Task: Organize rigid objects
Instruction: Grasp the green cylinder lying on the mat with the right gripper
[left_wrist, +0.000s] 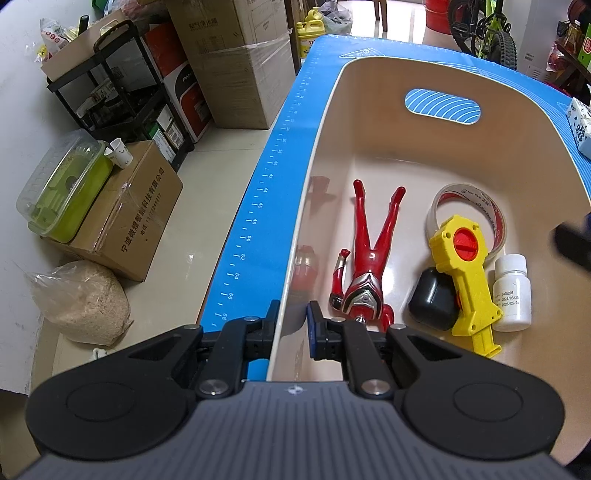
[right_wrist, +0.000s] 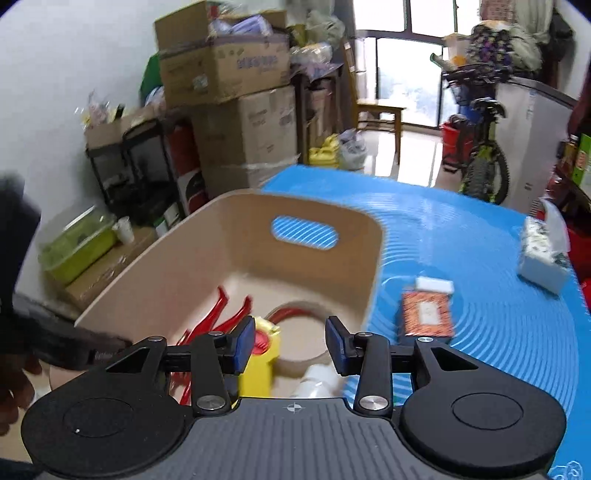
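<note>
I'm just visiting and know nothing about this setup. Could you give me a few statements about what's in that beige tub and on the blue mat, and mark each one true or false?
1. The red figure lies inside the beige tub. True.
2. The left gripper straddles the tub's wall, one finger outside and one inside. True.
3. The right gripper is clamped on the yellow toy. False: its jaws are apart and hold nothing.
4. The white bottle stands on the blue mat. False: it is in the tub, beside the yellow toy.
5. An orange box lies on the mat outside the tub. True.
</note>
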